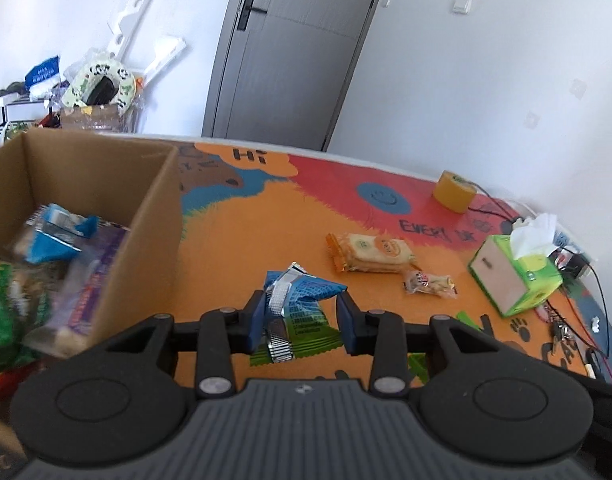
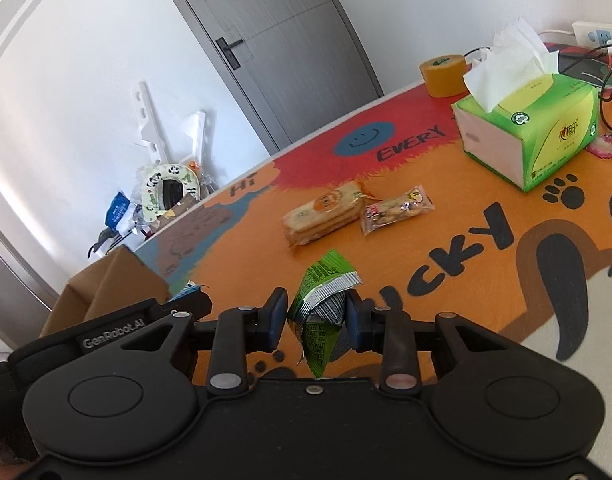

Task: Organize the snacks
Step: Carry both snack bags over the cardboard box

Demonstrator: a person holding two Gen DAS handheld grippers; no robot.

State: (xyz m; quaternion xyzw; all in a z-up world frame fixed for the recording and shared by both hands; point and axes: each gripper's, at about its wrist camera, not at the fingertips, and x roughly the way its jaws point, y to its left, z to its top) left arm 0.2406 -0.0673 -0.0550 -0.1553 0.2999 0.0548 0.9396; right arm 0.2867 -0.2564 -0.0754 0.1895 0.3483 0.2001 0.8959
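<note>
My left gripper is shut on a blue snack packet with a silver seam, held just above the table beside a cardboard box that holds several snacks. A green packet lies under it. My right gripper is shut on a green snack packet, lifted above the table. A cracker pack and a small peanut packet lie on the orange mat further ahead.
A green tissue box stands at the right. A yellow tape roll sits at the far edge. Cables and keys lie at the far right. A grey door and clutter stand behind the table.
</note>
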